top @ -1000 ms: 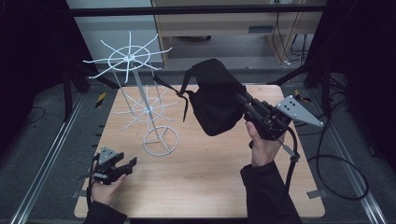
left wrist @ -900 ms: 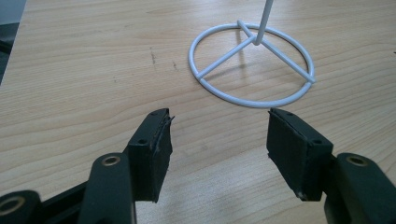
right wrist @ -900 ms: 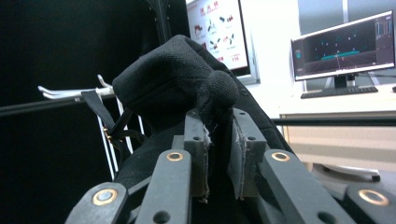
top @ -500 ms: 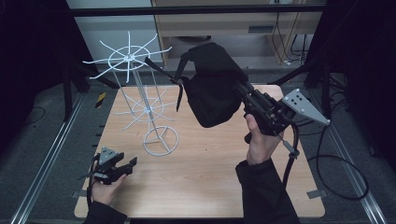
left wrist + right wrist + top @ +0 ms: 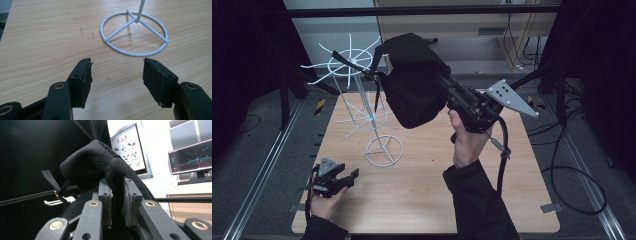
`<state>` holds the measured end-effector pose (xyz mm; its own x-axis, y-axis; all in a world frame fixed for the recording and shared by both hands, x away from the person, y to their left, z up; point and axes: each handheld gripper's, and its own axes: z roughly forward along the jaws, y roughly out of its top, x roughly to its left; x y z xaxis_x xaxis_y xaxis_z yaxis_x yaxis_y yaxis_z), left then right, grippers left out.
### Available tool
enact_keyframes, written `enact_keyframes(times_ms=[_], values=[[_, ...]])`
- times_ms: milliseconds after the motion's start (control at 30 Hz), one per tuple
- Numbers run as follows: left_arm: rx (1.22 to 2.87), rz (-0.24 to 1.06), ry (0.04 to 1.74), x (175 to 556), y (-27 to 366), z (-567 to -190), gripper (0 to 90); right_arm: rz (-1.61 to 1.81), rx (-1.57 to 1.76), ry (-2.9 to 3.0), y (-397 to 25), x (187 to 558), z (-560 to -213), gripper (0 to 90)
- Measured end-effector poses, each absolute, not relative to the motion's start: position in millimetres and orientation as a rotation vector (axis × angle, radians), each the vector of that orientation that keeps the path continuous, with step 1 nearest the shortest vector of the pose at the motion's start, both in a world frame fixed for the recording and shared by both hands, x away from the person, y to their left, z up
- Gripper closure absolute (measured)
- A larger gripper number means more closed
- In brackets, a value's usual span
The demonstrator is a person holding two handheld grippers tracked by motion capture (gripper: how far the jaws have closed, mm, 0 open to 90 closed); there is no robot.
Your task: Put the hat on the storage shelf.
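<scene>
Bag (image 5: 414,87) of black fabric was carried aloft by the right gripper (image 5: 447,86), whose jaws were clamped on a fold of its cloth, a pinch seen close up in the right gripper view (image 5: 117,195). The bag hung well above the table (image 5: 472,200), just to the right of the white wire stand (image 5: 362,95), with its strap (image 5: 377,75) reaching left across the stand's upper ring of spokes (image 5: 349,60). The stand thus lay to the bag's left and slightly below it, on the far side from the holding hand, so any hanging move would probably run leftward and down onto a spoke. The left gripper (image 5: 343,179) rested low near the table's near-left edge, jaws spread and holding nothing (image 5: 116,80), facing the stand's round base (image 5: 135,33).
</scene>
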<state>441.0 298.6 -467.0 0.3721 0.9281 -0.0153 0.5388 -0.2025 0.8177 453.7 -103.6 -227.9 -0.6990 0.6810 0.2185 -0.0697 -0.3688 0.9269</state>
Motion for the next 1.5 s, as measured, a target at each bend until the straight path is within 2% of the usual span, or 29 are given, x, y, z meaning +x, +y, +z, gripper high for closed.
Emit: enact_keyframes(times_ms=[267,567,1067,1500], values=[[1.871,0.646,1.269,440.8,298.8,-466.7,39.8,2.063,0.864,1.43,-86.4,465.3,-238.3,78.4],[1.874,0.644,1.268,441.0,298.2,-467.0,39.9,2.084,0.943,1.425,-90.0,476.8,-259.5,77.9],[1.877,0.642,1.266,441.0,298.0,-466.9,39.8,2.078,0.949,1.336,-95.7,471.4,-252.0,78.1],[1.88,0.643,1.262,441.3,297.9,-467.1,39.9,2.003,1.054,1.442,-91.3,485.7,-279.0,75.3]])
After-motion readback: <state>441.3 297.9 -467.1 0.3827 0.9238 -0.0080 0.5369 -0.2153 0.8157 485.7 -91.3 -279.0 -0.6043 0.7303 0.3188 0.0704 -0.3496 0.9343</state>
